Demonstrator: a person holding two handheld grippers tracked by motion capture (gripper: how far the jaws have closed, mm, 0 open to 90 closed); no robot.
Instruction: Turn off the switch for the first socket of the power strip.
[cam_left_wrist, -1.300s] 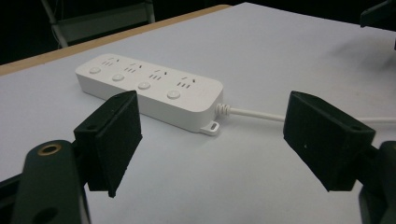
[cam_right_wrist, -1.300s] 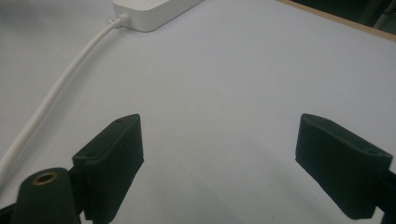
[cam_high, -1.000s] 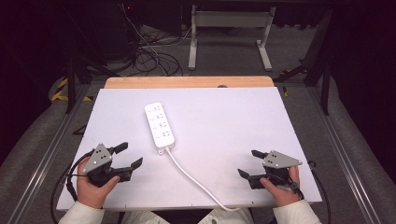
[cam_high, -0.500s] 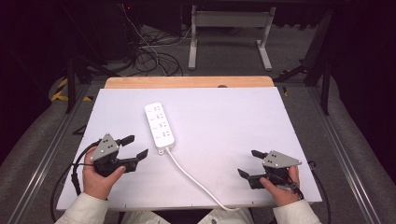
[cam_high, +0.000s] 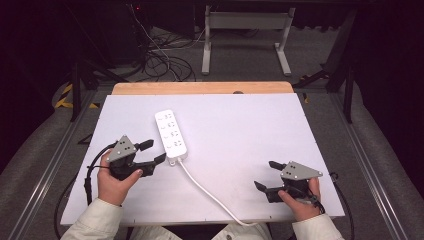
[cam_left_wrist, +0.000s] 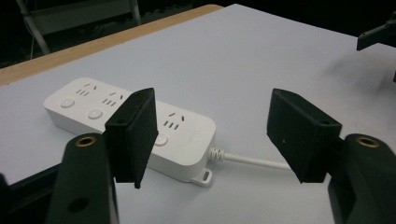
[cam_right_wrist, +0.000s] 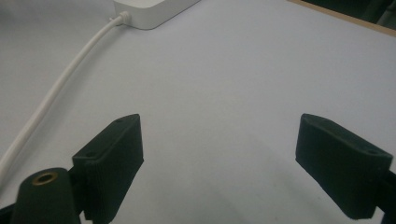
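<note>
Strip (cam_high: 171, 133) lies untouched left of centre on the table (cam_high: 240, 125), cord (cam_high: 210, 195) trailing to the bottom edge. Left gripper (cam_high: 152, 152), jaws apart but just narrowing with nothing between, sits beside its near end; right gripper (cam_high: 267, 175) waits wide lower right. Everything remains undone.

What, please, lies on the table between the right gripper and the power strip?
In the high view, bare white table plus the strip's white cord lies between the right gripper and the power strip.
</note>
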